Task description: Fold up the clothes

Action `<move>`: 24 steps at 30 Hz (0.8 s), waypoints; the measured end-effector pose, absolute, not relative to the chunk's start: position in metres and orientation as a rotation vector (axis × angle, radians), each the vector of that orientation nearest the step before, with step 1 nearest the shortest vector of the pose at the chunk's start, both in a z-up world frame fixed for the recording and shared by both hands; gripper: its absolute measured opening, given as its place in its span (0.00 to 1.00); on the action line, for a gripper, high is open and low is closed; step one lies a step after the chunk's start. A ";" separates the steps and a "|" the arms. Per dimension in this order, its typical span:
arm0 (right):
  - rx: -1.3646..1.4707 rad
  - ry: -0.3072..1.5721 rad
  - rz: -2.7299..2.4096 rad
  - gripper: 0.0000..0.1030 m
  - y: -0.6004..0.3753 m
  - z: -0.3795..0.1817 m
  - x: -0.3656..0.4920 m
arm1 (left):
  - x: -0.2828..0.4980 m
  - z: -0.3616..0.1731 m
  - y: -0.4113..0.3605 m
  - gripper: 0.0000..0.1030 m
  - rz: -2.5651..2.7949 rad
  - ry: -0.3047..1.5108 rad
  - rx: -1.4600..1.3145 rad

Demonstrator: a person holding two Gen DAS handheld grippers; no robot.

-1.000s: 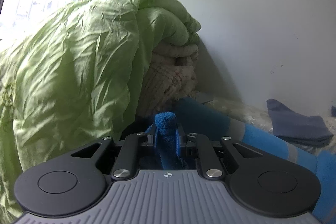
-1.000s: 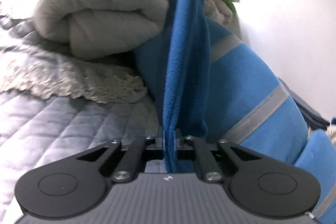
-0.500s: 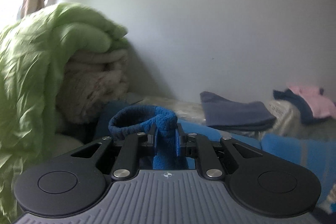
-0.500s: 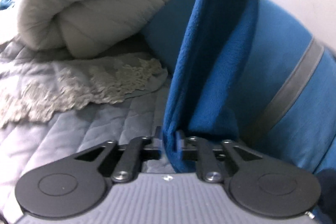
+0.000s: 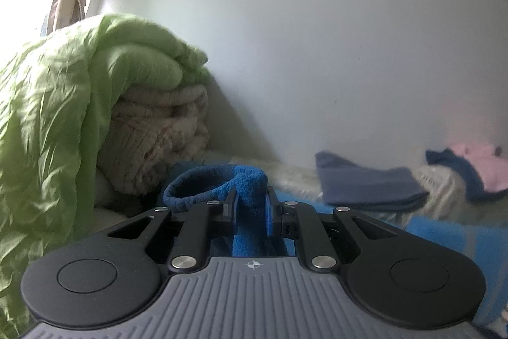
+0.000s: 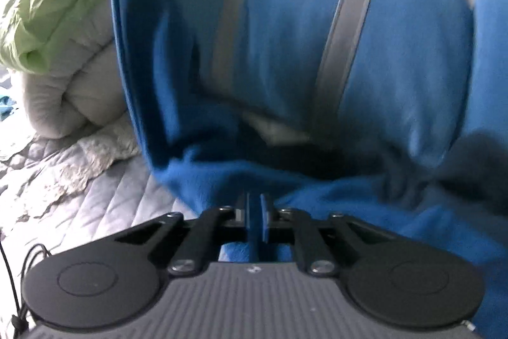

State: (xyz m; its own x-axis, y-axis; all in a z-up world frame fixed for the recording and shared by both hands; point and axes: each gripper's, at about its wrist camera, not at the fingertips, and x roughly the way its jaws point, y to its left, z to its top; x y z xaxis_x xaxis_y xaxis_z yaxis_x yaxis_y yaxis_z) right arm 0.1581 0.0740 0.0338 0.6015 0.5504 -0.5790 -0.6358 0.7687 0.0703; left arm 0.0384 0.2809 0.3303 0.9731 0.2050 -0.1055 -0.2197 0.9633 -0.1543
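Observation:
A blue fleece garment (image 5: 249, 183) is pinched between the pads of my left gripper (image 5: 252, 207), which is shut on it; a rolled cuff loop (image 5: 193, 188) sticks out to the left of the jaws. In the right wrist view the same blue garment (image 6: 222, 177) spreads from a hanging fold at upper left down across the bed. My right gripper (image 6: 255, 213) is shut on a thin edge of it. The picture there is blurred by motion.
A blue pillow with grey stripes (image 6: 397, 53) lies right behind the garment. A green quilt (image 5: 63, 104) tops a pile of beige blankets (image 5: 158, 142) and a white duvet (image 6: 70, 104) on the left. Folded dark blue cloth (image 5: 358, 183) and pink clothes (image 5: 476, 161) lie by the wall. A quilted grey cover (image 6: 79, 205) is at lower left.
My right gripper has swung toward the striped pillow and rolled, dragging the garment from a hanging strip into a low spread. The left view turned right off the green quilt, still holding.

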 end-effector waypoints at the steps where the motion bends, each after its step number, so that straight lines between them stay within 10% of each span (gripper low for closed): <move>1: -0.143 0.640 0.684 0.08 0.080 0.026 0.163 | 0.036 0.336 0.277 0.14 0.202 0.073 -0.175; 8: -0.070 0.699 0.601 0.07 0.109 -0.004 0.191 | 0.029 0.356 0.212 0.14 0.029 0.065 -0.124; 13: -0.069 0.739 0.599 0.43 0.096 0.009 0.187 | 0.030 0.347 0.154 0.14 -0.050 0.065 -0.036; 15: -0.099 0.721 0.604 0.81 0.076 0.027 0.173 | 0.032 0.347 0.135 0.14 -0.070 0.074 -0.022; 24: -0.240 0.607 0.628 1.00 -0.071 0.136 0.069 | 0.031 0.342 0.059 0.14 -0.140 0.118 0.033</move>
